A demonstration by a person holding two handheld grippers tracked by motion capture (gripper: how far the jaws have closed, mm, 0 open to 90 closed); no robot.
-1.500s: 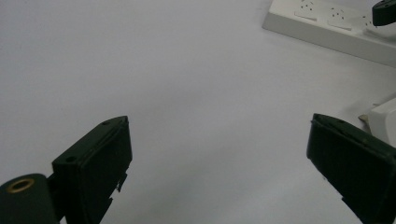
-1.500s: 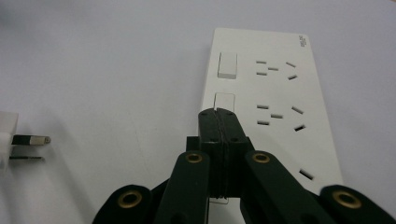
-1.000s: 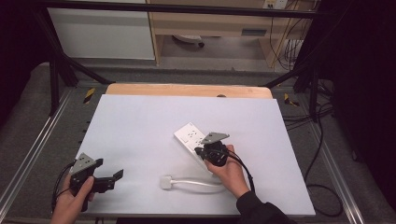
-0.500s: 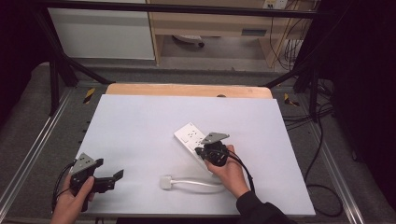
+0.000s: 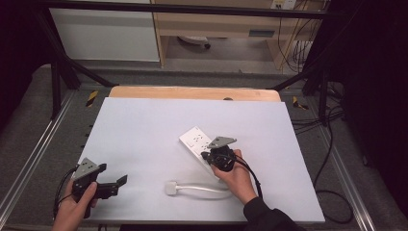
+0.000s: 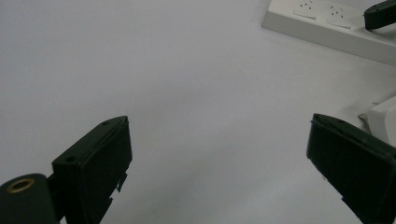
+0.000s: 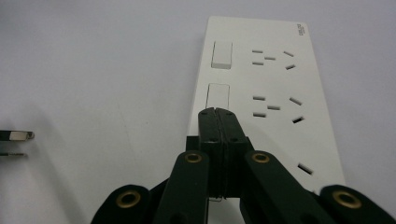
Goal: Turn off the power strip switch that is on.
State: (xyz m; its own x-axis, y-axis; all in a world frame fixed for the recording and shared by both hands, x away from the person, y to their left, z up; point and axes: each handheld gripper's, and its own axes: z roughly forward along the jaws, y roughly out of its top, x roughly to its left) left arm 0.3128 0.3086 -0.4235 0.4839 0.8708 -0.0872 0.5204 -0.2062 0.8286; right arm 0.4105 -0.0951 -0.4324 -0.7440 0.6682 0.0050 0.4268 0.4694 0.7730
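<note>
The white power strip (image 5: 198,143) lies slanted in the middle of the desk (image 5: 144,130). The right gripper (image 7: 216,112), pinched tight with nothing in it, sits right over its near switch. The left gripper (image 5: 121,180) gapes wide, far away.

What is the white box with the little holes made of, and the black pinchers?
The power strip looks like hard white plastic: smooth, slightly glossy, with moulded slots. The right gripper jaws seem matte black plastic with brass-coloured rivets, though that is less sure.
</note>
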